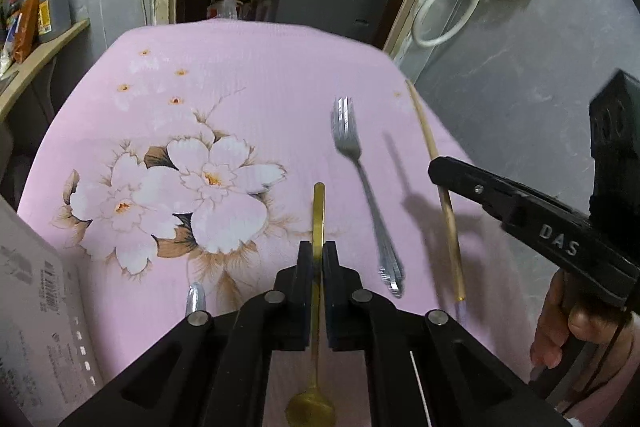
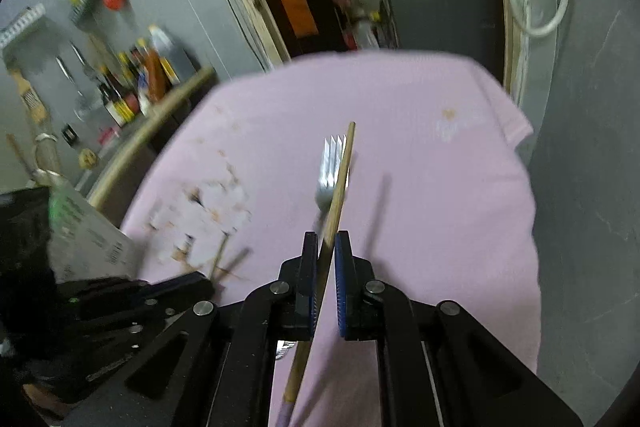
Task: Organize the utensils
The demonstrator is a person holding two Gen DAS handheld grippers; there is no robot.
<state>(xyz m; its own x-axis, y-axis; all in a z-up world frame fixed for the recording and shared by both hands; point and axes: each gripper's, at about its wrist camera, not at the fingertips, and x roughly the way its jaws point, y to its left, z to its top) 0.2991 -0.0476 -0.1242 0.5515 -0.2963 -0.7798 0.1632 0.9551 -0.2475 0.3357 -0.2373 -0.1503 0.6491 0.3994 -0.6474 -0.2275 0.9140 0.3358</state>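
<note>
**Two slim utensils in the claws, a fork waiting on the cloth**

The gold spoon [image 1: 319, 227] is a thin, stiff strip of metal, light and surely slick; the left gripper [image 1: 318, 255] has its two pads pressed together on the flat handle at about mid-length, bowl hanging down toward the camera, handle tip pointing away over the table. Held near the middle like that it should balance well, though a smooth handle could swivel in the pads if it is swung.

The wooden chopstick [image 2: 340, 183] looks lighter still, rigid but narrow, with a pale purple end at the bottom. It runs slanted between the pads of the right gripper [image 2: 328, 259]; it lies against the left pad, with a sliver of gap on the other side, so I cannot tell for sure whether it is firmly pinched. It seems raised off the cloth, judging by its shadow.

The steel fork [image 1: 366, 195] lies flat on the pink flowered tablecloth [image 1: 260, 67], between the two, tines away. Flat metal on soft fabric is best taken across the slender neck or handle, edges inward.

A printed cardboard box [image 1: 36, 307] stands at the left edge.
</note>
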